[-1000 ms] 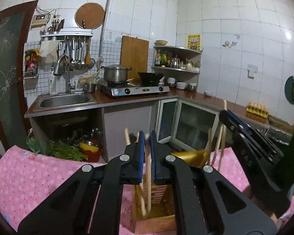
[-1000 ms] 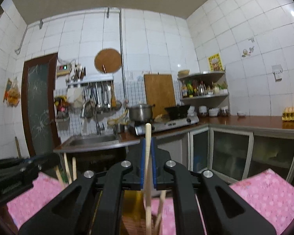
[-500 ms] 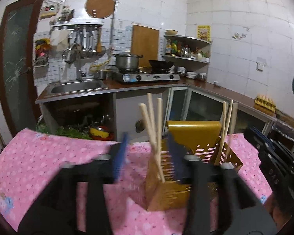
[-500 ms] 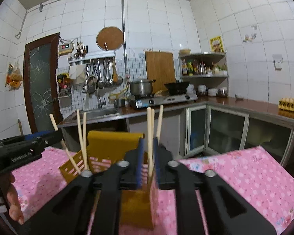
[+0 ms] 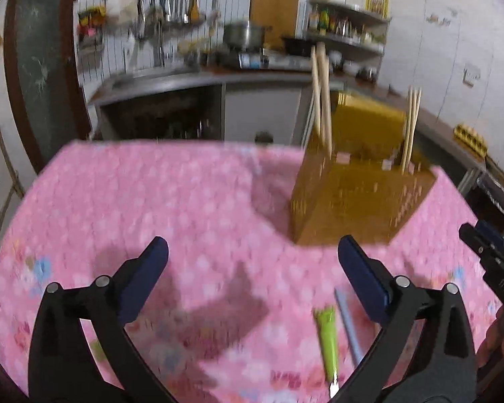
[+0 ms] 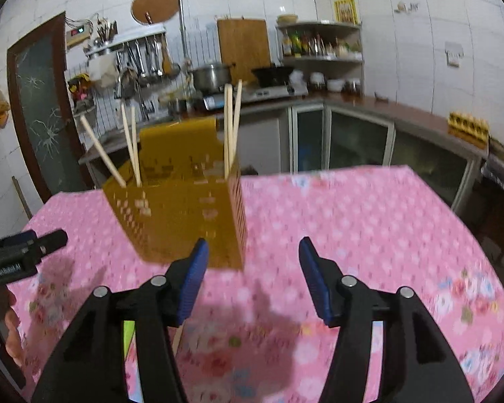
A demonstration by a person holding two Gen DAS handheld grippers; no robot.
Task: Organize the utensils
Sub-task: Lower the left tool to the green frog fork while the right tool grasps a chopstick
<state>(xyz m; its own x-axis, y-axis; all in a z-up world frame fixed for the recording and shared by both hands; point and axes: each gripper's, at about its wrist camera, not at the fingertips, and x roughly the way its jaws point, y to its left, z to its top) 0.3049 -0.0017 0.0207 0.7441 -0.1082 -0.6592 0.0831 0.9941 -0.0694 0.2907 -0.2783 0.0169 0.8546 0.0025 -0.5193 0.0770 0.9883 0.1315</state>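
A golden-brown slotted utensil holder stands on the pink tablecloth, with wooden chopsticks upright in its compartments; it also shows in the right wrist view with chopsticks. My left gripper is open and empty, low over the cloth in front of the holder. My right gripper is open and empty, just right of the holder. A green-handled utensil and a grey-handled one lie on the cloth by my left gripper's right finger.
The right gripper's tip shows at the right edge of the left view; the left gripper shows at the left of the right view. Behind the table are a sink counter, stove with pot and cabinets.
Both grippers were shut on chopsticks above the holder a second ago. Both have since opened, left the chopsticks in the holder, pulled back and tilted down toward the cloth.
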